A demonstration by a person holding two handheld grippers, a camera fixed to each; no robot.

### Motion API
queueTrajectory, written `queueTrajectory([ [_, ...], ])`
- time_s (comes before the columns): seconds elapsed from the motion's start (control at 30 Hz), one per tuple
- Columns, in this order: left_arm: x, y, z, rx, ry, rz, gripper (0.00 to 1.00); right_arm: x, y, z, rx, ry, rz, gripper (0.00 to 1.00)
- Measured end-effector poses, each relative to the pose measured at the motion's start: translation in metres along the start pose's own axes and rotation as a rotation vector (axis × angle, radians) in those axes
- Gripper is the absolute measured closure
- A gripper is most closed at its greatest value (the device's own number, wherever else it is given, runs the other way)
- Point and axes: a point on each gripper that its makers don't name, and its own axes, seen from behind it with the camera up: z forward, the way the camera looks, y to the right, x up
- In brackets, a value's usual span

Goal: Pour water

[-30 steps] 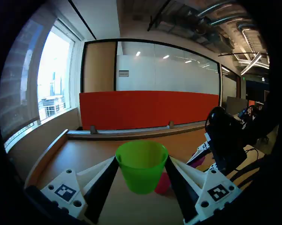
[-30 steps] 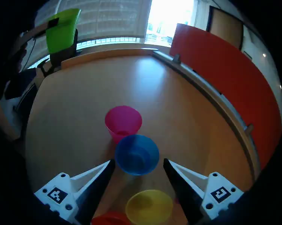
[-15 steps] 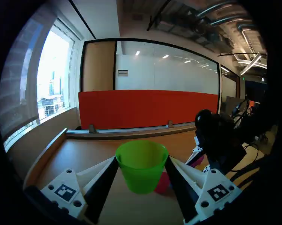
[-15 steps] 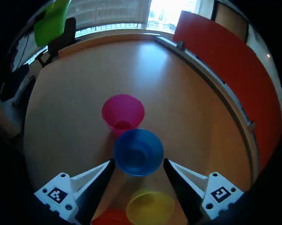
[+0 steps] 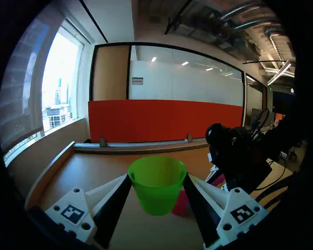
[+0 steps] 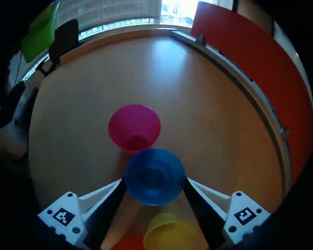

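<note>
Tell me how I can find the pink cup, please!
Start at the big wooden table beside the long red panel. Near the table's middle one cup stands upright, just beyond the blue cup gripped by the right hand-held gripper. That is the pink cup: the nearest others are blue and a yellow cup, and only this one is pink.

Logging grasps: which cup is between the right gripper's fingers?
The blue cup, clamped in the right gripper; the pink cup stands free on the table beyond it, the yellow cup below.
</note>
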Motion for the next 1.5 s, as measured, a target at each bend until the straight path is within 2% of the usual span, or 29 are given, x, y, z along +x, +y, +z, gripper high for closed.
queueTrajectory([
  [0.17, 0.0, -0.001, 0.0, -0.002, -0.001, -0.002, 0.15, 0.0, 0.0, 0.002, 0.004, -0.006, 0.013, 0.05],
  [0.9, 0.003, 0.001, 0.002, -0.011, -0.005, 0.004, 0.15, 0.0, 0.0, -0.004, 0.011, 0.016, 0.03, 0.09],
  [1.3, 0.006, 0.005, 0.004, -0.022, -0.001, 0.009, 0.15, 0.015, 0.0, -0.02, 0.005, 0.109, 0.031, 0.09],
  [1.5, 0.009, 0.009, 0.007, -0.029, 0.002, 0.016, 0.15, 0.026, -0.002, -0.032, -0.006, 0.187, 0.041, 0.09],
])
